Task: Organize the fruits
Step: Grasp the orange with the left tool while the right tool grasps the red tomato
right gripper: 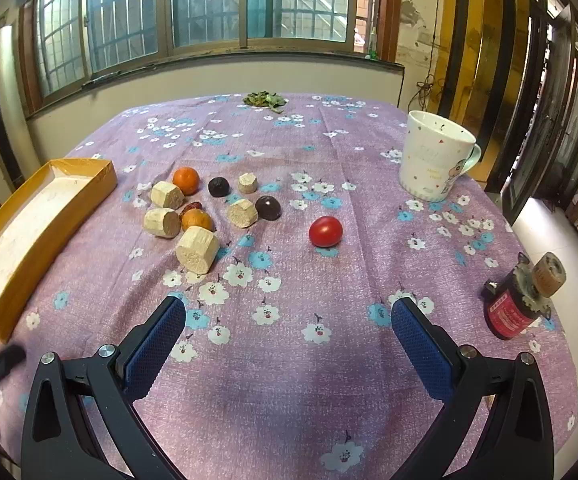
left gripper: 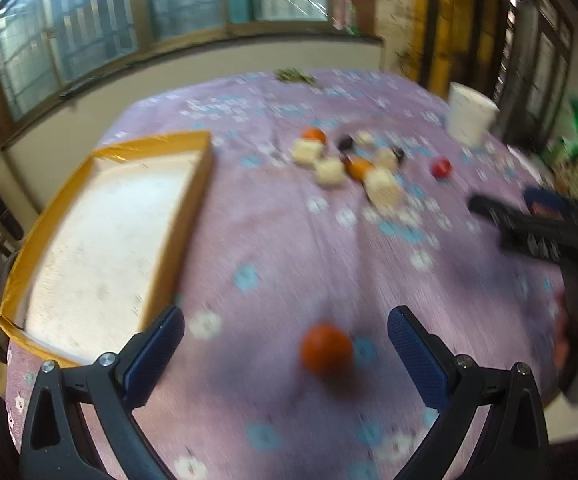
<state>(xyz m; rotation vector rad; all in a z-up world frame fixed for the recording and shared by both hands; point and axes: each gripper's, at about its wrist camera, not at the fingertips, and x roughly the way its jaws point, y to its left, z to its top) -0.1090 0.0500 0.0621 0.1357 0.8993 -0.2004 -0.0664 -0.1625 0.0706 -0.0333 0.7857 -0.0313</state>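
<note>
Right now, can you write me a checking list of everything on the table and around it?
Surface: purple flowered tablecloth, flat and dry-looking.
Job's things: yellow tray holds nothing at left; oranges, dark fruits and pale cut chunks cluster beside it; red tomato alone; one orange fruit lies between the left gripper's fingers.
Clutter: white mug, red bottle lying down, green leaves at far edge.
Grippers: left gripper open, view blurred; right gripper open, holding nothing.
Cables: wire on far wall.
Surroundings: barred windows, wooden doors at right.
</note>
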